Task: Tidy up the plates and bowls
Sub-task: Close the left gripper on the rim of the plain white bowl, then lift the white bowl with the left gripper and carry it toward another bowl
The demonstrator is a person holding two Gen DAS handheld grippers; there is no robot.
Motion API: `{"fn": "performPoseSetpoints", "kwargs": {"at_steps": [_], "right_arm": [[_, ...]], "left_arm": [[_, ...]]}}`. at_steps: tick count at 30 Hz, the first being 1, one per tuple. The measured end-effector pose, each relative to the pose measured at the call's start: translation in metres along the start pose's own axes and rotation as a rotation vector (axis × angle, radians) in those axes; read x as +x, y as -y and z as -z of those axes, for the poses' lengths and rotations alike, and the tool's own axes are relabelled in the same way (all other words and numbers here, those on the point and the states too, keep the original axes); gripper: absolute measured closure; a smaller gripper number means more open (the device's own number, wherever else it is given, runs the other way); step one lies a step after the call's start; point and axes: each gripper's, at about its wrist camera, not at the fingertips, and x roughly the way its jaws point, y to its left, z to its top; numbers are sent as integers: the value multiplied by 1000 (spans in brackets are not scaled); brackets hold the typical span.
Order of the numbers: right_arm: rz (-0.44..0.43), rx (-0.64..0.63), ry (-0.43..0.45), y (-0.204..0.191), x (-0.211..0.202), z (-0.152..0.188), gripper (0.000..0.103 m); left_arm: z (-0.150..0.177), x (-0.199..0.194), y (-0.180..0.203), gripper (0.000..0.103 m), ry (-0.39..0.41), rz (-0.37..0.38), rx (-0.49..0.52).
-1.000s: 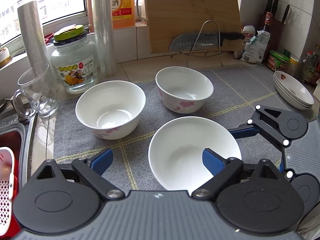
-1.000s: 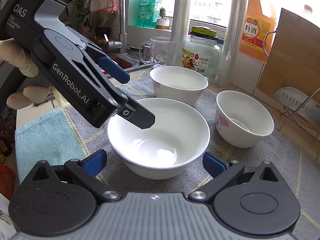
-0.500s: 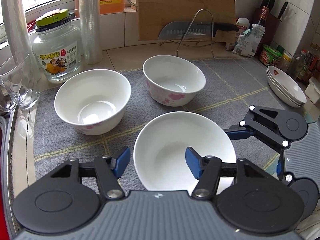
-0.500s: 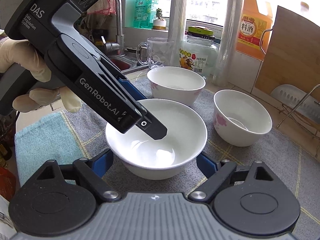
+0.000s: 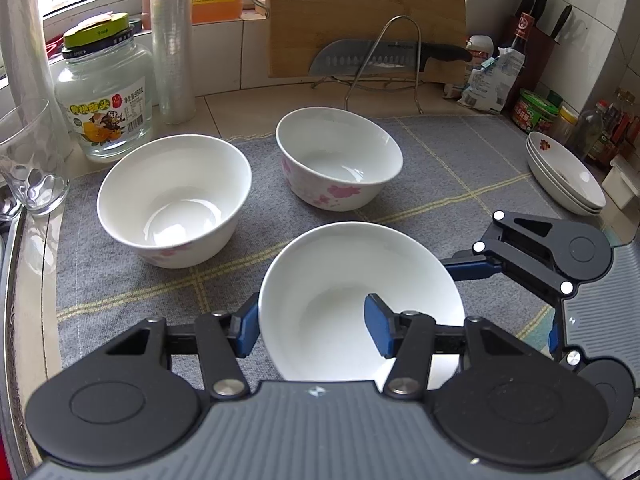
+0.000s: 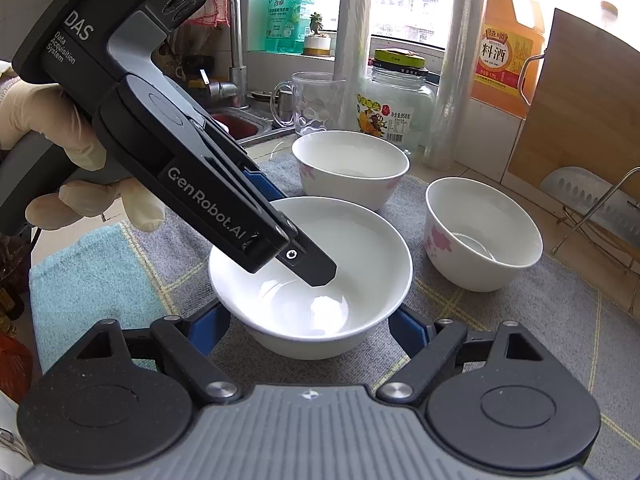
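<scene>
Left gripper (image 5: pixel 314 330) clamped on the near wall of the front white bowl (image 5: pixel 360 300): one blue pad outside the wall, the other inside the bowl, jaws just closed onto the rim. In the right wrist view the same gripper reaches in from upper left, held by a gloved hand (image 6: pixel 76 168), its black fingertip down inside the bowl. Right gripper (image 6: pixel 308 330) straddles the bowl's base from the other side, blue pads at either flank; jaws have just been narrowing with the bowl between them, and contact of the pads with the wall cannot be confirmed. Bowl sits on the grey checked mat (image 5: pixel 460 168). Behind it, apart from one another: a second white bowl (image 5: pixel 174 200) to the left and a pink-flowered bowl (image 5: pixel 338 158) to the right, both upright and empty. Stack of shallow plates (image 5: pixel 568 176) at the mat's far right edge. Beyond the mat: labelled glass jar (image 5: pixel 106 92), glass mug (image 5: pixel 32 168), roll of plastic wrap (image 5: pixel 172 40), cleaver (image 5: pixel 384 58) on a wire rack against a wooden cutting board (image 5: pixel 360 8).
</scene>
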Motion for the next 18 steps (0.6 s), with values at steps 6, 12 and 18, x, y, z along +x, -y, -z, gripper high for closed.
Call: {"fn": "performPoseSetpoints", "kwargs": {"at_steps": [6,12,18], "right_arm": [[6,8,-10,0,-11,1,14],[37,19,-17,3,-29,6,14],[89,49,-27,14,-48,17,14]], "left_arm": [[-1,-5,10,50,6,20,17],[-6,-5,28,50,16,61,48],[-13,3,53,50,20,107,93]]}}
